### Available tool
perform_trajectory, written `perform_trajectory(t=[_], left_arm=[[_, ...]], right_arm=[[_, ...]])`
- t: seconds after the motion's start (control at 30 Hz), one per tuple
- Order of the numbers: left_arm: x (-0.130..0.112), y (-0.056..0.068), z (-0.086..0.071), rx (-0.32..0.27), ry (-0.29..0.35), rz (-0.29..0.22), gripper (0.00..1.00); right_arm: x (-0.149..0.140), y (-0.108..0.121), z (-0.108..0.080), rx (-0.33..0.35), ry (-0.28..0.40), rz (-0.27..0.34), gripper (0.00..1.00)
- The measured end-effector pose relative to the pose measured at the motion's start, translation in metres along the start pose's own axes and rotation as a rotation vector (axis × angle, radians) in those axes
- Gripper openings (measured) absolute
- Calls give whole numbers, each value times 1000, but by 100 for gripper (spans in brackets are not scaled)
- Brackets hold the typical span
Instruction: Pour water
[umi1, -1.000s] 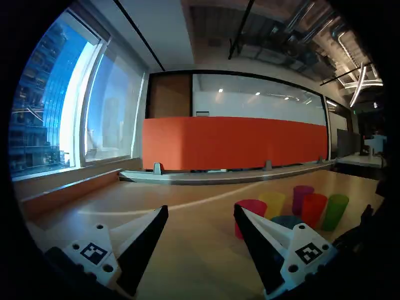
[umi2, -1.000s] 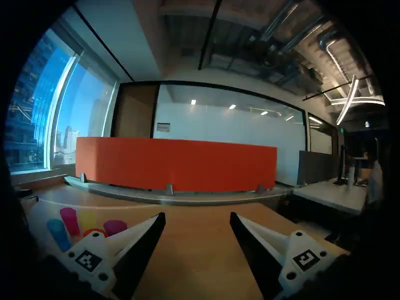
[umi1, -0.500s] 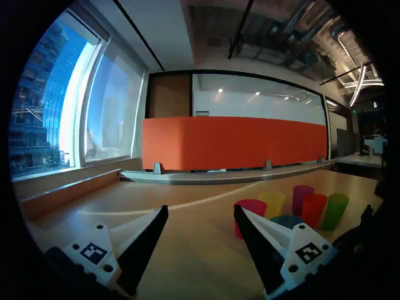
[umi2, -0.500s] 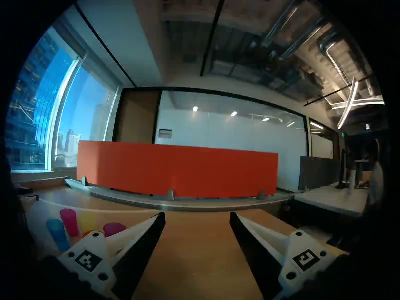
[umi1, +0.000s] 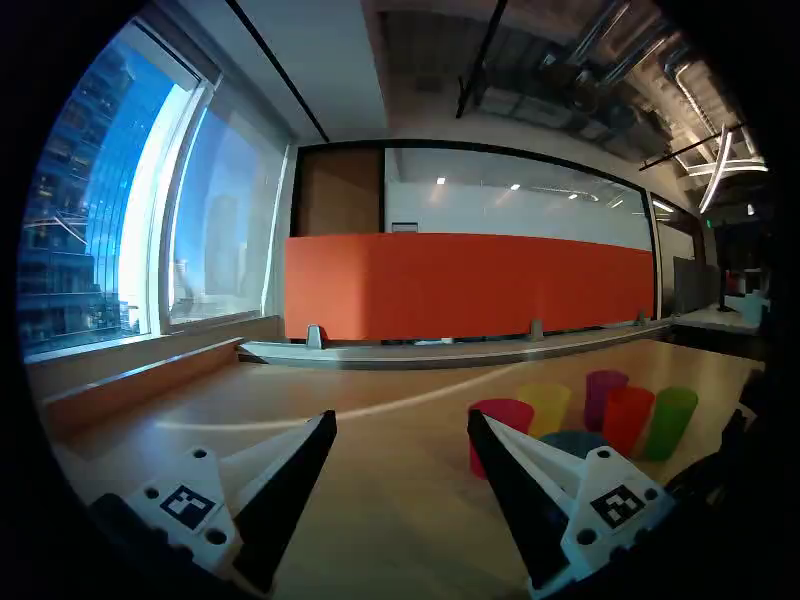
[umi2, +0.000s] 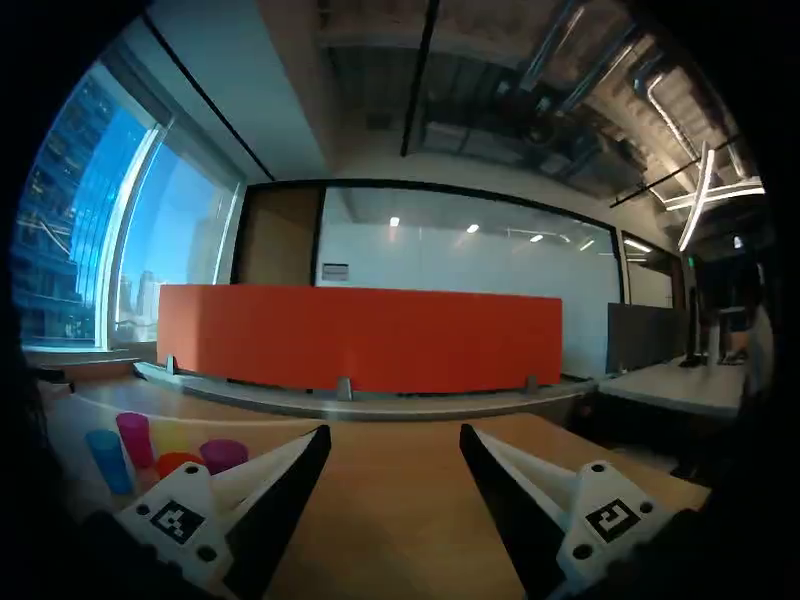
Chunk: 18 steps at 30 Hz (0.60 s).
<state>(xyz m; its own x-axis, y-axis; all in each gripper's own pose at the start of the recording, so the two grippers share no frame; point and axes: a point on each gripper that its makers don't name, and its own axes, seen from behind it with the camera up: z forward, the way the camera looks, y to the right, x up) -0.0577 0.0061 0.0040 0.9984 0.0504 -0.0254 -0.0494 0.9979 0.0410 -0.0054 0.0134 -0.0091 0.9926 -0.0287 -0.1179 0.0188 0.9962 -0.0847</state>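
Note:
A cluster of coloured plastic cups stands on the wooden table (umi1: 400, 520). In the left gripper view they sit at the right: a red cup (umi1: 497, 418), yellow cup (umi1: 546, 405), purple cup (umi1: 605, 392), orange cup (umi1: 627, 417), green cup (umi1: 670, 422) and a blue cup (umi1: 570, 441) partly behind my finger. My left gripper (umi1: 400, 417) is open and holds nothing, just left of the cups. In the right gripper view, a blue cup (umi2: 104, 460), pink cup (umi2: 133, 438) and purple cup (umi2: 224, 455) stand at the far left. My right gripper (umi2: 395, 430) is open and holds nothing.
An orange partition (umi1: 470, 285) with a grey rail runs along the table's far edge. Tall windows (umi1: 90, 230) line the left side. Another desk (umi2: 680, 385) with a monitor stands to the right. Bare tabletop lies ahead of both grippers.
The right gripper's view has drifted slightly, so the cups sit a little further left and higher in it. The left gripper has stayed still. Both remain open.

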Motion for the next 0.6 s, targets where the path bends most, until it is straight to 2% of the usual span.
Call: perform_trajectory(t=[0.3,0.6], left_arm=[[-1,1,0,0,0,0,98],[0,1,0,0,0,-1,98]], right_arm=[[-22,-15,3,61,-5,12,100],[-45,-10,7,42,-44,55,100]])
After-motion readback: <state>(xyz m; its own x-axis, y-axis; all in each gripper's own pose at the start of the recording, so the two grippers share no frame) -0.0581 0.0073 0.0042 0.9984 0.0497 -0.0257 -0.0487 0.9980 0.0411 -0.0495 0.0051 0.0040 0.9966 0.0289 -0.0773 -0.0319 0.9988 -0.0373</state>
